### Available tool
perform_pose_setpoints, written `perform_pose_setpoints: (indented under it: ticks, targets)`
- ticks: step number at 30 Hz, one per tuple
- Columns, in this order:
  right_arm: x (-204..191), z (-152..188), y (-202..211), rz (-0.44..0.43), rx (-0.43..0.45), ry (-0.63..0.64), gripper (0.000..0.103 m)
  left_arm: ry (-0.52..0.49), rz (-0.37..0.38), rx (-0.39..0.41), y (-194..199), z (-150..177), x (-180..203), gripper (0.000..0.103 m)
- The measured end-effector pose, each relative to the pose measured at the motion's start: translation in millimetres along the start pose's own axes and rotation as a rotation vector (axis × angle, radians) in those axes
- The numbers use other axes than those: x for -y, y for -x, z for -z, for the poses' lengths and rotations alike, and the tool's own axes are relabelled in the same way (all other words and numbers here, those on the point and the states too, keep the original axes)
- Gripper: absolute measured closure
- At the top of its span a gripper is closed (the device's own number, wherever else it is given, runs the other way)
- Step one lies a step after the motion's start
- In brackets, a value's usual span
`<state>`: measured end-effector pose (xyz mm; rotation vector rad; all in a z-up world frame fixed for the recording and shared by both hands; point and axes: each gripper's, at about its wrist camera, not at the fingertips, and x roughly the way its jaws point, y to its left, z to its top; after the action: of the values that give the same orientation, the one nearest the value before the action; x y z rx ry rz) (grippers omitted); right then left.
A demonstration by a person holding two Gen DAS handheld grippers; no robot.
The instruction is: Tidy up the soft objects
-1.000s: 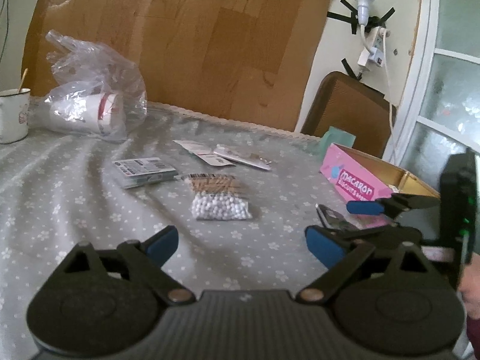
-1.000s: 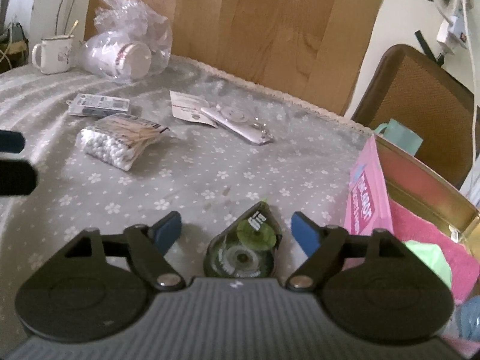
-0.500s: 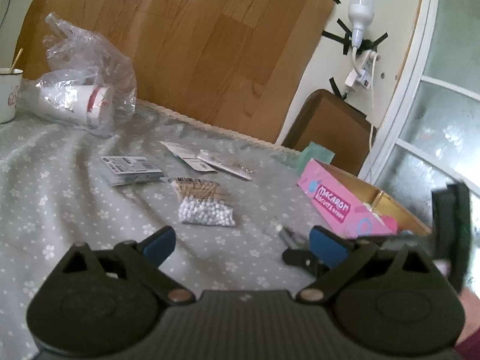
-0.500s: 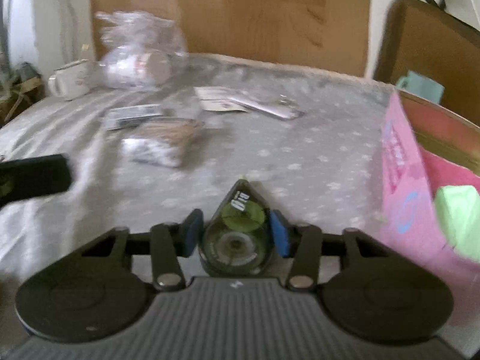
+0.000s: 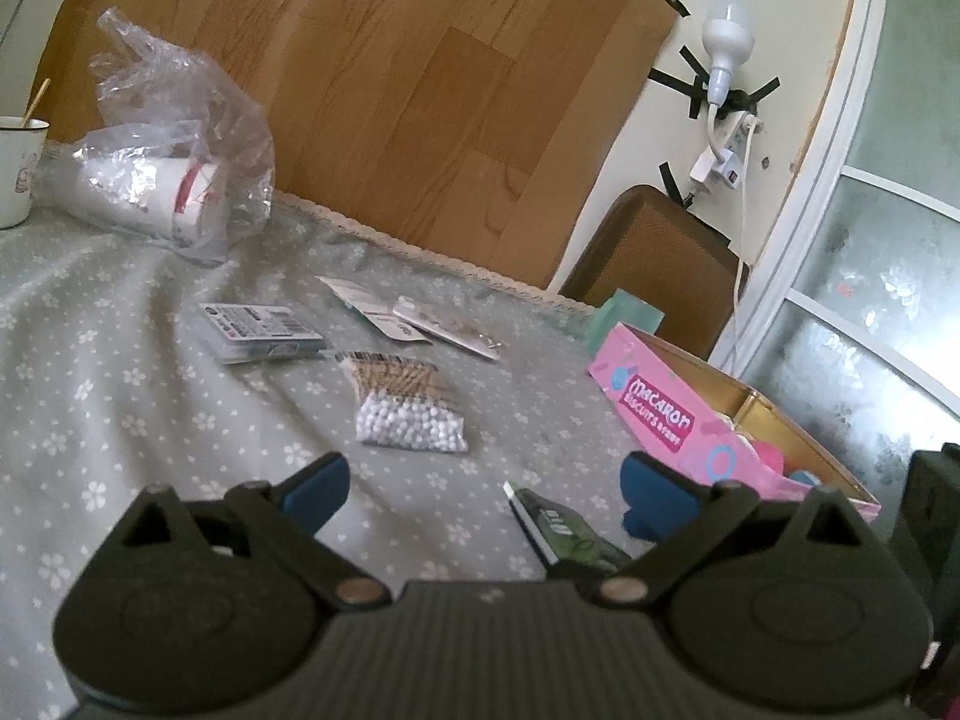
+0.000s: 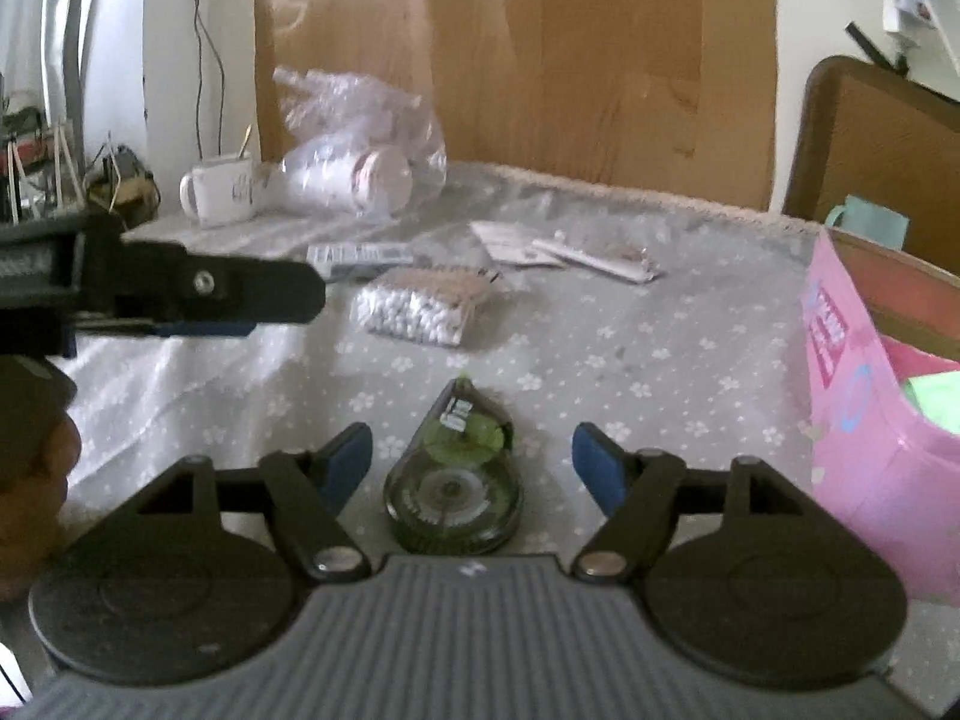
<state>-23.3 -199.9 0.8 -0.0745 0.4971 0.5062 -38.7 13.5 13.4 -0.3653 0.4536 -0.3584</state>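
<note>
A green and clear correction tape dispenser (image 6: 455,480) lies flat on the flowered tablecloth between the blue fingers of my right gripper (image 6: 471,459), which is open and not touching it. It also shows in the left wrist view (image 5: 564,531), just ahead of my open, empty left gripper (image 5: 483,480). A bag of cotton swabs (image 5: 403,411) lies mid-table and shows in the right wrist view (image 6: 420,306). The pink macaron box (image 5: 690,426) with soft pink and green items inside stands at the right, also in the right wrist view (image 6: 864,396).
A flat packet (image 5: 261,330), paper cards (image 5: 414,324), a plastic bag holding a white cup (image 5: 162,192) and a mug (image 6: 219,189) sit further back. A brown chair (image 5: 654,264) stands behind the table. My left gripper's finger (image 6: 198,294) crosses the right view.
My right gripper, shut on the tape dispenser half a second ago, has opened and the dispenser lies on the cloth. My left gripper has drifted left and tilted up.
</note>
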Motion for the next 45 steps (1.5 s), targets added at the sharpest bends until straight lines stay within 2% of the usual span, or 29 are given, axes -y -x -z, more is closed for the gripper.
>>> perform_pose_setpoints:
  ticks: [6,9,12,15,16,17,21,24,29,35,41,45]
  targets:
    - [10,-11,7,0.034,0.064,-0.01,0.027,0.002,-0.008,-0.001,0,0,0,0.002]
    - [14,-37,1,0.107,0.077,0.016,0.028,0.027,0.004,0.003,1,-2,-5,0.002]
    - [17,-70,-12,0.132,0.085,-0.018,0.027,0.067,0.019,0.004,1,-3,-12,0.002]
    - [31,-111,-38,0.079,0.062,-0.13,0.025,0.088,0.033,0.006,2,-4,-15,0.001]
    - [37,-125,-51,0.064,0.049,-0.185,0.019,0.088,0.037,0.008,2,-4,-16,0.001]
    - [43,-135,-65,0.063,0.034,-0.24,0.015,0.087,0.04,0.012,3,-4,-15,0.001]
    - [73,-163,-134,0.099,-0.046,-0.437,0.015,0.08,0.054,0.024,5,-3,-15,0.001]
    - [88,-166,-176,0.15,-0.101,-0.496,0.015,0.082,0.073,0.027,7,-3,-15,0.001]
    - [96,-161,-222,0.212,-0.178,-0.43,0.015,0.089,0.11,0.023,7,-3,-16,0.001]
    - [112,-158,-267,0.212,-0.264,-0.437,0.015,0.09,0.158,0.011,6,-3,-16,0.001]
    - [111,-161,-284,0.198,-0.318,-0.399,0.014,0.105,0.185,-0.005,4,-3,-18,0.001]
    - [107,-160,-275,0.151,-0.363,-0.389,0.014,0.098,0.197,0.003,7,-2,-18,0.001]
